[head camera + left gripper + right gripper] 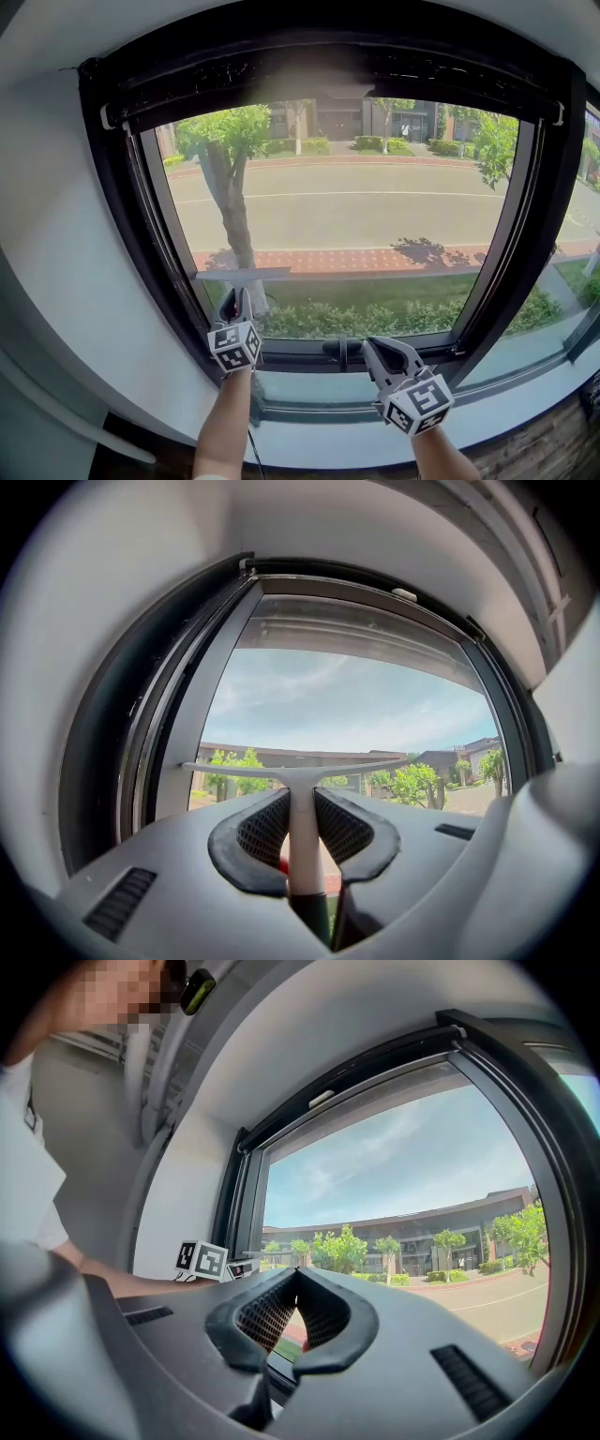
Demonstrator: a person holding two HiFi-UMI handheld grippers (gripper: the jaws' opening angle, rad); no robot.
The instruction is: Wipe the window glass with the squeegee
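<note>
Head view: the left claw (234,307) sits at the lower left corner of a large window glass (356,206), clamped on a pale squeegee (242,275). Its blade lies level just above the claw, though whether it touches the pane cannot be told. The right claw (371,345) hangs lower, to the right of the left one, just beside a dark window handle (341,350) on the bottom frame (309,354). Left gripper view: both jaws press the squeegee's upright stem, and the T-shaped blade spreads straight ahead of the claw. Right gripper view: the jaws are together with nothing between them, and the left claw's marker cube (202,1258) is off to their left. To wipe well, the blade likely needs even pressure along its whole edge, kept level through one steady stroke, with passes overlapping.
</note>
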